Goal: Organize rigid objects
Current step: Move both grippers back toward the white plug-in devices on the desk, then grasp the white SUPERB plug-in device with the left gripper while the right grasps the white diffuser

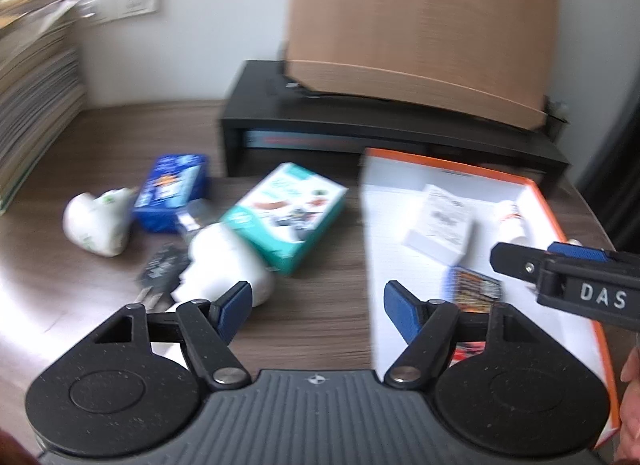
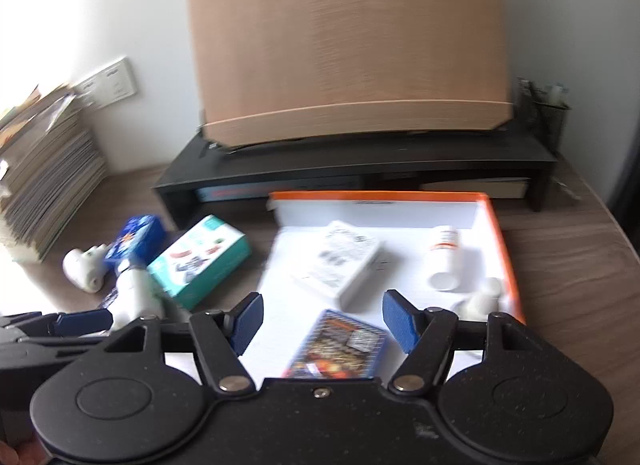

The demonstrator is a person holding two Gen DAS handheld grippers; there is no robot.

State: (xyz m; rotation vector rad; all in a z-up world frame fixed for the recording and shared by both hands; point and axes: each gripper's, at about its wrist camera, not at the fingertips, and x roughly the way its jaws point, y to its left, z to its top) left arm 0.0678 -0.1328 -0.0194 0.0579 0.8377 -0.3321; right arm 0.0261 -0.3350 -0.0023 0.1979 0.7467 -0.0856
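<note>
Both grippers empty. Left gripper (image 1: 318, 305): jaws apart, nothing between them, over bare counter (image 1: 328, 297) just left of the orange tray (image 1: 560, 217). Right gripper (image 2: 322, 317): jaws apart, nothing between them, over the tray's near end above the dark game case (image 2: 336, 349).

In the tray: game case nearest, then the white box (image 2: 340, 261) mid-tray, the white bottle (image 2: 442, 257) lying toward the right wall, and a small white item (image 2: 482, 299) by the near right corner, too blurred to name.

Still loose on the counter left of the tray: white bottle-like piece (image 1: 224, 265) nearest the left gripper, teal box (image 1: 288, 213) leaning on it, blue box (image 1: 172, 193) and a white object (image 1: 96, 225) further back.

Step, by judgement: between picks, sorting partly done. Next move likely left gripper onto the near white piece or teal box. Teal box lies tilted across the white piece, so the jaws need to square up to its narrow sides before they shut.

Behind: black riser shelf (image 1: 360, 121), brown board (image 1: 420, 25) on it.
</note>
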